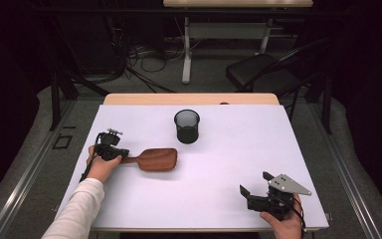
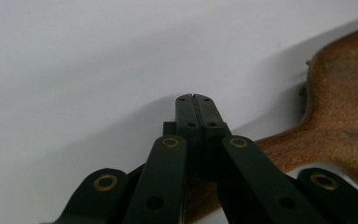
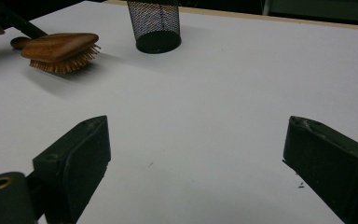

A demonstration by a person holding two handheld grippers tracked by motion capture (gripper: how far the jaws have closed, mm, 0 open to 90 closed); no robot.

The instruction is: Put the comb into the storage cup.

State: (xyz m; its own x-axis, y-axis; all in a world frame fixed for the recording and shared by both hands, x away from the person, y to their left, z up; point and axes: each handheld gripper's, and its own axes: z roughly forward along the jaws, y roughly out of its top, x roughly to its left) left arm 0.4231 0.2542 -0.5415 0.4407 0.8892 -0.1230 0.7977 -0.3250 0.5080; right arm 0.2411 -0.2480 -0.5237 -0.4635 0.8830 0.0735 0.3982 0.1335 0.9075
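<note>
White paper covers the table [image 1: 219,199], and dark floor with cables lies behind it. Near the far middle stands a black mesh cup [image 1: 186,126]. A wooden brush [image 1: 154,159] lies left of the middle, bristles down, a little in front of the cup, with its handle pointing left. The left gripper [image 1: 121,155] is at the handle, its jaws squeezed together right over the wood. The right gripper [image 1: 253,183] rests at the near right edge with its jaws spread wide and nothing between them.
</note>
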